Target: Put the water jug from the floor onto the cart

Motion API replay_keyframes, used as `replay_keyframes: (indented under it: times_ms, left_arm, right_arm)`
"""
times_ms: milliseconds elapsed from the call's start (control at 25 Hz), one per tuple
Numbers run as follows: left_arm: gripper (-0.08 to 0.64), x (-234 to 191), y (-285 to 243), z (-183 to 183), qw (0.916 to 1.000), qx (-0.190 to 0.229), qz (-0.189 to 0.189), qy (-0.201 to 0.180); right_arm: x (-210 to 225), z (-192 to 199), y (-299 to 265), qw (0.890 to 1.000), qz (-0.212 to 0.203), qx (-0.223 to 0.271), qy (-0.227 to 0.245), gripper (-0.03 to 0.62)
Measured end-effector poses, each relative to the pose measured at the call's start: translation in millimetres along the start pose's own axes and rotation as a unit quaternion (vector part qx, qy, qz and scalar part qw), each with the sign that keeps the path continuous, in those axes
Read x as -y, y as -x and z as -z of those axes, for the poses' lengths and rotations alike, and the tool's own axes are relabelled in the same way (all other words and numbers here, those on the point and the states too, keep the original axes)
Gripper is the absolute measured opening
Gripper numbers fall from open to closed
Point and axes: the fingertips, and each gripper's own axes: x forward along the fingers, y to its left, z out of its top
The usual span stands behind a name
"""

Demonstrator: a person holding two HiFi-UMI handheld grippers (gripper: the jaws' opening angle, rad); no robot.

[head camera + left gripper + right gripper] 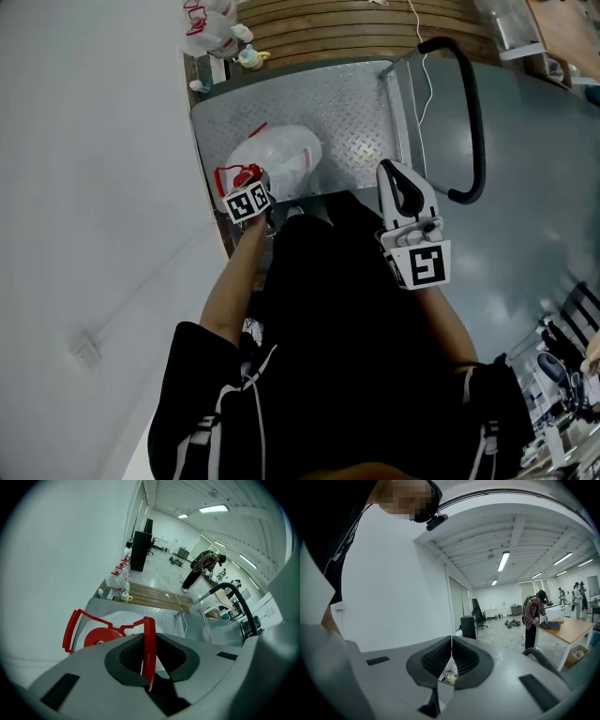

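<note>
Now the left gripper [151, 662] pinches the jug's [279, 155] thin handle [149, 634]; the right gripper [451, 658] is closed, empty. Near the cart's [361, 108] left edge, the jug may slip off.

Your white, marker-cubed left tongs [247, 187] point steeply down from your bare left forearm [236, 281], jaws clamped on a thin red plastic handle [149, 637]. Your matching right tongs [401, 186] reach forward nearly level, jaws pressed together on nothing.
</note>
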Motion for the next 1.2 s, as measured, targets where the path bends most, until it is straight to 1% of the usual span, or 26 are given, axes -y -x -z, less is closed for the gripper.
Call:
replay_keyframes:
  times_ms: [120, 200, 320, 440, 600, 720, 840, 960, 1080, 1200]
  left_arm:
    - [0.071, 12.0, -14.9, -9.5, 0.9999, -0.008, 0.006, 0.009]
    - [0.071, 20.1, -24.5, -10.3, 0.9995, -0.017, 0.020, 0.020]
    - [0.071, 30.5, -39.6, -8.6, 0.9978, -0.025, 0.039, 0.048]
    - [0.071, 40.6, -47.6, -9.9, 0.9952, -0.028, 0.057, 0.074]
    - [0.069, 62.8, -58.7, -10.1, 0.9920, -0.035, 0.081, 0.090]
    - [0.066, 78.2, -69.4, -6.4, 0.9883, -0.050, 0.105, 0.099]
    - [0.066, 97.7, -78.2, -7.8, 0.9853, -0.067, 0.133, 0.084]
    - [0.066, 117.7, -80.6, -8.7, 0.9835, -0.073, 0.153, 0.063]
    - [0.066, 134.1, -80.5, -7.3, 0.9805, -0.074, 0.176, 0.046]
    - [0.066, 149.5, -70.0, -8.0, 0.9783, -0.063, 0.196, 0.026]
  right_arm:
    - [11.6, -2.1, 0.6, 1.000, 0.006, 0.002, -0.004, 0.018]
    - [18.6, 1.3, 3.8, 1.000, 0.007, -0.001, -0.002, 0.018]
    - [29.1, 9.0, 7.6, 1.000, 0.013, -0.008, -0.003, 0.018]
    - [35.4, 7.2, 6.4, 1.000, 0.016, -0.008, -0.002, 0.018]
    - [43.3, 8.2, 1.9, 1.000, 0.015, -0.008, -0.002, 0.018]
    - [38.5, 10.5, -0.9, 1.000, 0.007, -0.009, -0.004, 0.018]
    - [36.0, 11.6, -3.2, 1.000, 0.003, -0.007, -0.004, 0.018]
    - [36.1, 7.0, 0.8, 1.000, 0.006, 0.004, 0.003, 0.018]
    - [40.2, 6.7, 7.4, 1.000, 0.021, 0.007, 0.011, 0.018]
    - [42.5, 5.8, 10.8, 0.999, 0.035, 0.009, 0.008, 0.018]
